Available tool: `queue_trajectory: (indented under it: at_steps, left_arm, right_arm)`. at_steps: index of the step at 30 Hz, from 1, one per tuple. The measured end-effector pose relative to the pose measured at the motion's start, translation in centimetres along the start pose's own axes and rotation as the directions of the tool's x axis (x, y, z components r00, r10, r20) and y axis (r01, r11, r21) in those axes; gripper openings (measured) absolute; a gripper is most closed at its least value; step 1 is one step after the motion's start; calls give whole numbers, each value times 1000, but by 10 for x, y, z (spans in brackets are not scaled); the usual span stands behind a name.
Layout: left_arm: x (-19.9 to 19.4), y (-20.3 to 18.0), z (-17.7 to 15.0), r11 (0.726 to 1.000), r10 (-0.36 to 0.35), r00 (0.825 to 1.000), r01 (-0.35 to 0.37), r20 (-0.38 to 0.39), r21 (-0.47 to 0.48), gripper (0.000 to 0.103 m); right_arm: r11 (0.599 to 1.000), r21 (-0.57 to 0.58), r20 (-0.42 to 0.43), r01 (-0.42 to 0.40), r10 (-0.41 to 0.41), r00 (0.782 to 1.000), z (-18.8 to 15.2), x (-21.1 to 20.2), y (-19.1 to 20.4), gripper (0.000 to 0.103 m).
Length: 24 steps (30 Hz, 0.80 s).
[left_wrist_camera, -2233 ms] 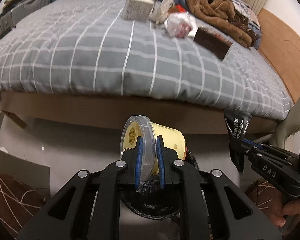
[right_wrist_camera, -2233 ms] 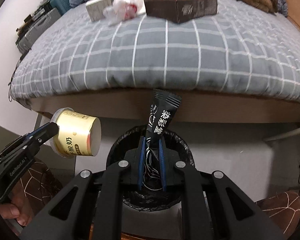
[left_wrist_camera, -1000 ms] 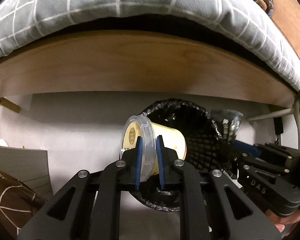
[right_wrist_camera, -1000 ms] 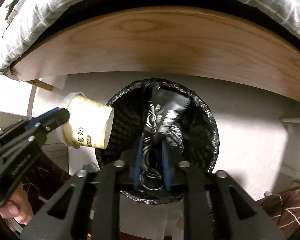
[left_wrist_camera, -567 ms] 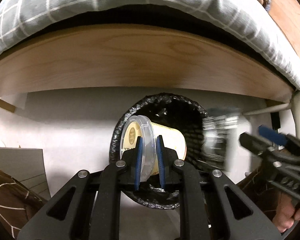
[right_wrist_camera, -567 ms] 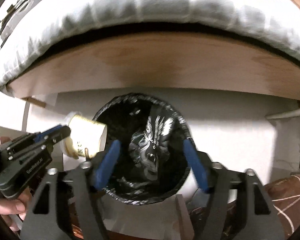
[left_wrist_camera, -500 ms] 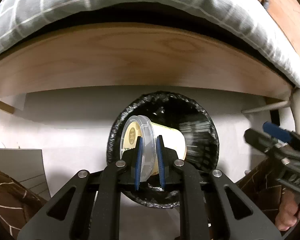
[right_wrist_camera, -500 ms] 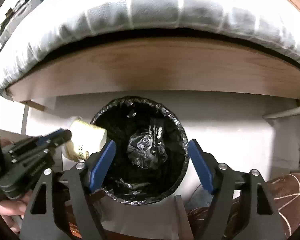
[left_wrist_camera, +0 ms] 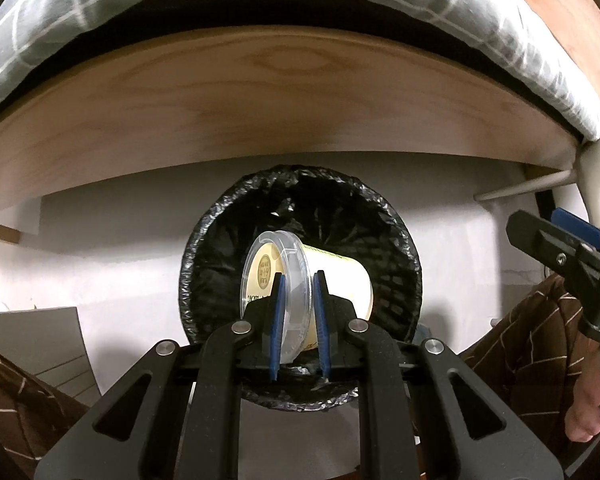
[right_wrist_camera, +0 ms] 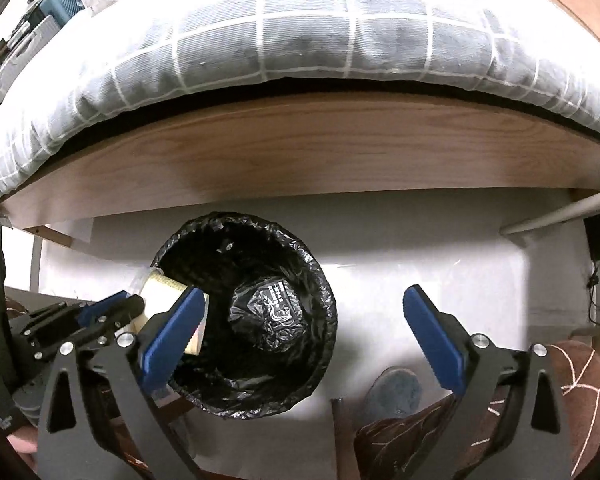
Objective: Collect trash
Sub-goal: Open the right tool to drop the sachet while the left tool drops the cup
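Yellow yogurt cup [left_wrist_camera: 332, 276] lies sideways, clamped at its clear lid by the left gripper [left_wrist_camera: 298, 320] over the black-lined trash bin [right_wrist_camera: 320, 280]. Right gripper [right_wrist_camera: 304, 336] stands spread wide, holding nothing; a black sachet [right_wrist_camera: 274, 306] lies inside the bin.

The yellow cup [right_wrist_camera: 168, 292] is half hidden by a blue pad (its print unreadable).
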<state>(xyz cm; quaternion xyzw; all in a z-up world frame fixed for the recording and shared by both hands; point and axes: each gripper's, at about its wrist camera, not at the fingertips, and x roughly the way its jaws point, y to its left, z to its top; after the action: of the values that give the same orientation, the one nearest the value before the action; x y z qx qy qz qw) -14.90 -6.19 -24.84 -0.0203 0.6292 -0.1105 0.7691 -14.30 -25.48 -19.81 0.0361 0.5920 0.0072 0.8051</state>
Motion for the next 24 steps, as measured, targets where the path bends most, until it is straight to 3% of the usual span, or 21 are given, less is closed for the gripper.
queue_trajectory:
  at_steps: [15,18,22,24]
  left_arm:
    - [6,-21,-3,998,18,1000,-17,-10,54,16]
    - [7,-20,-3,998,31,999,-30,-11,52,32]
    - [6,-14,-1,999,36,999,-36,-2,27,61]
    - [4,-11,1,999,38,999,-38,4,13,62]
  right_arm:
    - [1000,-5,-4,0,0,1000,0,9,0,95]
    - [1000,-5,-3,-1,1,1000,0,9,0,95]
    - [1000,-11,2,1,-1,1000,3,11,3,95]
    - [1000,-18,6,3,-3,1000,4,12,6,95]
